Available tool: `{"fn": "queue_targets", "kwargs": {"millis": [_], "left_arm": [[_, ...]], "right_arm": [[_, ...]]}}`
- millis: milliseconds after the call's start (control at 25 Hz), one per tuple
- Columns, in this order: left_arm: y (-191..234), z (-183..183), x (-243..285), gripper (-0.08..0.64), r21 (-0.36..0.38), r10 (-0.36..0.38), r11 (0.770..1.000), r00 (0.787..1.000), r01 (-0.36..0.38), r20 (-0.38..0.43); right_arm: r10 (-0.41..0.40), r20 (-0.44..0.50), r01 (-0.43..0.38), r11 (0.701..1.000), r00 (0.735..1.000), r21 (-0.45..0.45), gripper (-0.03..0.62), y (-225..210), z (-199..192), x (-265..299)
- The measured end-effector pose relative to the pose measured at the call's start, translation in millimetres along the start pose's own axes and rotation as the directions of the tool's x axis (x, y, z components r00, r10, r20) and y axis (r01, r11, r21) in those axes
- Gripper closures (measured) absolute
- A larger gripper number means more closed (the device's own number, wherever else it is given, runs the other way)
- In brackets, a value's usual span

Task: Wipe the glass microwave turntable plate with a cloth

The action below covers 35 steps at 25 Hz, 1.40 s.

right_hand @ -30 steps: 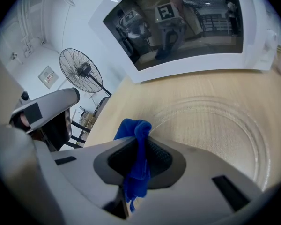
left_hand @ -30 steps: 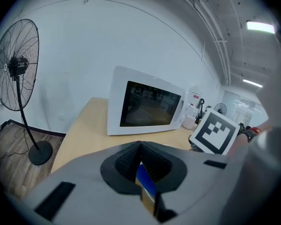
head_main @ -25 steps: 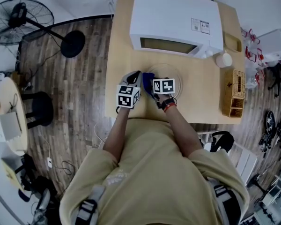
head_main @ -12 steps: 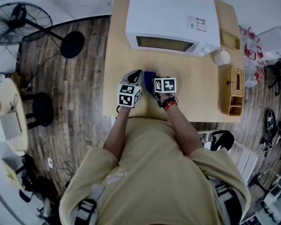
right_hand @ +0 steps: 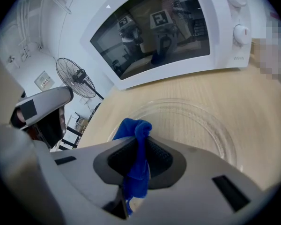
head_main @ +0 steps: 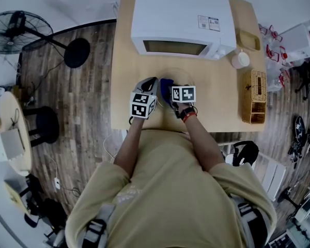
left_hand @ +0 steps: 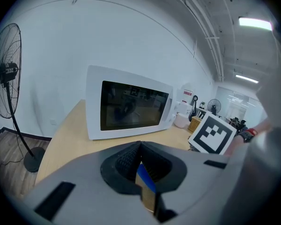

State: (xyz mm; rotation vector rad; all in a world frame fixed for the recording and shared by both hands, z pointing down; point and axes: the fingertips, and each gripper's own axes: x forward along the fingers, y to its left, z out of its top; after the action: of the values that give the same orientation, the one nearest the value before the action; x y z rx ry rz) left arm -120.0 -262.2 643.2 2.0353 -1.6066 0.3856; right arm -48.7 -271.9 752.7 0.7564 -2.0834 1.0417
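Observation:
The clear glass turntable plate [head_main: 185,77] lies flat on the wooden table [head_main: 125,61] in front of the microwave; in the right gripper view the plate [right_hand: 196,121] spreads out just beyond the jaws. A blue cloth [right_hand: 136,161] is pinched in my right gripper [right_hand: 139,146], which is shut on it and hovers over the plate's near left rim. From above, the cloth [head_main: 166,84] shows between the two grippers. My left gripper [left_hand: 140,146] is shut with nothing between its jaws, and sits close beside the right gripper [head_main: 168,89] at the plate's left edge [head_main: 150,82].
A white microwave [head_main: 178,22] with its door shut stands at the back of the table. A white jar [head_main: 240,60], a small tray [head_main: 248,40] and a wicker basket [head_main: 253,96] line the right side. A standing fan [head_main: 20,27] is on the floor to the left.
The head view has shifted a little, so the table and microwave sit further left in frame. Both grippers and the cloth hold the same places over the plate's near edge.

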Motion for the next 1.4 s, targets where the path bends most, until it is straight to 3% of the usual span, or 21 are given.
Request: {"fn": "queue_targets", "kwargs": {"millis": [1400], "left_arm": [[-38,2,12,0.541,0.041,-0.087,0.995,0.996,0.087,-0.011]], "right_arm": [[-0.13,0.08,0.116,0.98,0.988,0.164,0.517,-72,-7,-48]]}}
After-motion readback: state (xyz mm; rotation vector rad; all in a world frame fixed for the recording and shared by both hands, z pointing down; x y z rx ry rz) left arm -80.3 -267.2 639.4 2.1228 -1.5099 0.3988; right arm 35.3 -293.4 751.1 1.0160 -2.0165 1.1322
